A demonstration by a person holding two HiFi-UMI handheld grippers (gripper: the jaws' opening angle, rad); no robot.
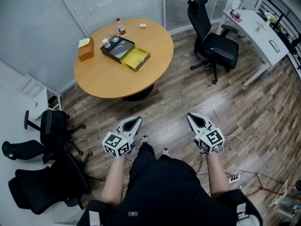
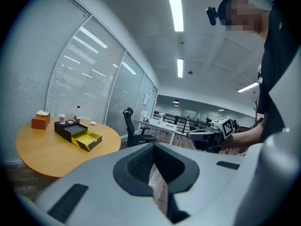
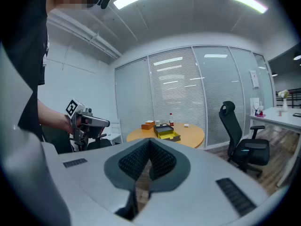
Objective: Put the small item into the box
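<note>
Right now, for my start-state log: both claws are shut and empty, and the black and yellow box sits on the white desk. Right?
One slip: the head view shows the black and yellow box on the round wooden table. The left claw and right claw are shut and empty, as stated.

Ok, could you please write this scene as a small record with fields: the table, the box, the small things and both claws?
table: round wooden table, ahead of the person, out of reach
box: black box on the table, its yellow drawer pulled open
small things: small white item near the far edge; red-capped bottle behind the box
left claw: shut, empty, held over the floor
right claw: shut, empty, held over the floor
task: not begun
</note>
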